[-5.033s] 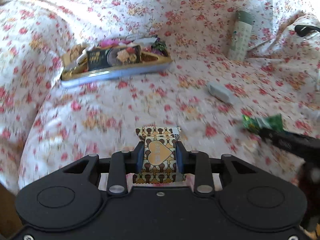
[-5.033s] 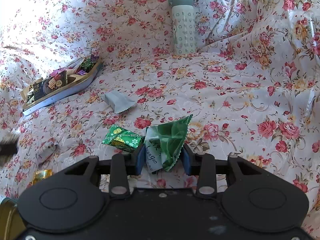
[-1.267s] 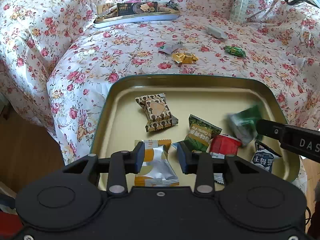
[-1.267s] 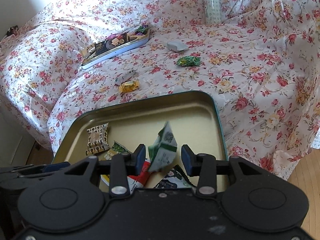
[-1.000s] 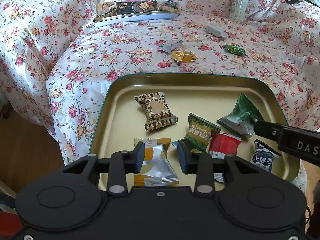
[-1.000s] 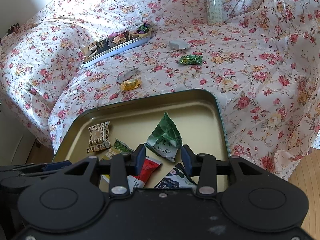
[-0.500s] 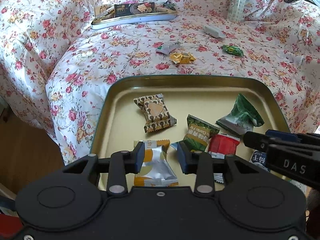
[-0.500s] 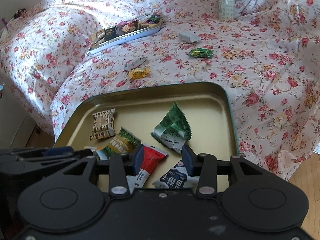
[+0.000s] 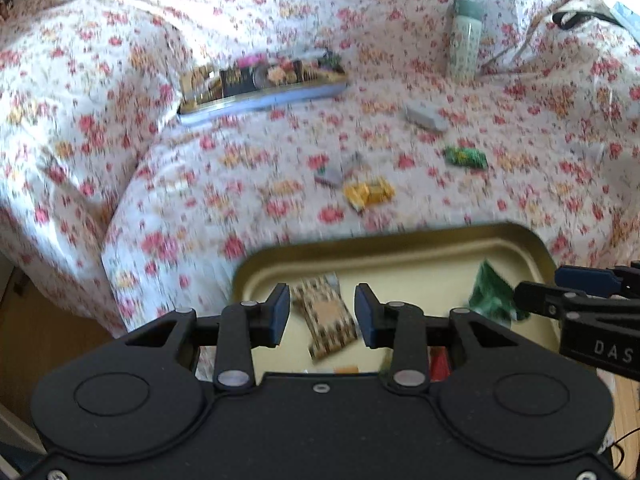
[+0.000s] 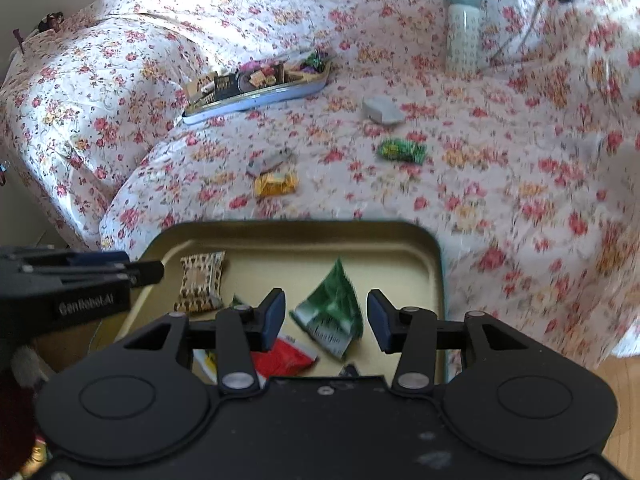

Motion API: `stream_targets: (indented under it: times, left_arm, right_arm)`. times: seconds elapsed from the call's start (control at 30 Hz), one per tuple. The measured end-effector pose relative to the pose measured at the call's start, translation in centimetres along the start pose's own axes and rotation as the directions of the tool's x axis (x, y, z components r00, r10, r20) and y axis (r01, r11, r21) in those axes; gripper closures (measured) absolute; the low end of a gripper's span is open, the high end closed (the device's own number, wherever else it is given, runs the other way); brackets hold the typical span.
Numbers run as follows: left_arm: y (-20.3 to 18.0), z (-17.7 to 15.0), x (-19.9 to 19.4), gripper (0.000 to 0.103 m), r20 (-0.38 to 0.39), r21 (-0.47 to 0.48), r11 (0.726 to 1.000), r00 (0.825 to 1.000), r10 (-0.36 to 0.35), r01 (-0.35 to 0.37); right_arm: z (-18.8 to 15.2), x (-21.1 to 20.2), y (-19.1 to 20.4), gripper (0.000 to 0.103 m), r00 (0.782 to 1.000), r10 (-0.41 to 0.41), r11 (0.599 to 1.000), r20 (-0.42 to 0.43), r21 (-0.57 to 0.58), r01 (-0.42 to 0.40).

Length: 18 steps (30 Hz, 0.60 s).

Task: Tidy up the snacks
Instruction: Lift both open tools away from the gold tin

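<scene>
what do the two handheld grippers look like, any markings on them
Both are matte black plastic, each with two round discs on the body, silver pivot screws and blue pads inside the fingers. The left gripper carries pale "GenRobot.AI" lettering on its side, seen from the right wrist view. The right gripper shows "DAS" in the left wrist view. No cables or sleeves are visible.

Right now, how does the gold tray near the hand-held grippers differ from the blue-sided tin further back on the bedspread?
The gold tray sits nearest, at the bedspread's edge; the blue-sided tin lies far back by the pillow. The gold tray holds a few spread-out packets with bare floor between them; the blue-sided tin is packed full. The gold tray looks larger, though nearness exaggerates that. Both are shallow, rounded-corner metal containers holding snacks.
</scene>
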<state>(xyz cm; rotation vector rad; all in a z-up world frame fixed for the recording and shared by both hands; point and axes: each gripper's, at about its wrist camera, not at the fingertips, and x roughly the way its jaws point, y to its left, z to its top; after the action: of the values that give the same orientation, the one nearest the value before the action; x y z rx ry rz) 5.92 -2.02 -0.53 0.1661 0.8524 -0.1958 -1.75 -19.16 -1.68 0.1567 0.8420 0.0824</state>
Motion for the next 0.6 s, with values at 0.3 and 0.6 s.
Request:
stream_targets:
  times: [0.3,0.6]
  left_arm:
    - [1.4,4.0,0.0,0.056,0.066,0.007,0.999,0.997,0.040,-0.041]
    - [1.7,8.0,1.3,0.046,0.127,0.043,0.996,0.989,0.074,-0.080]
  right_arm:
    - [3.6,-0.4,0.0,0.052,0.996,-0.019,0.999,0.084,-0.043,0.022]
    - [7.0,1.1,-0.9,0.052,0.992,-0.028,1.000,0.123,0.008,0.028]
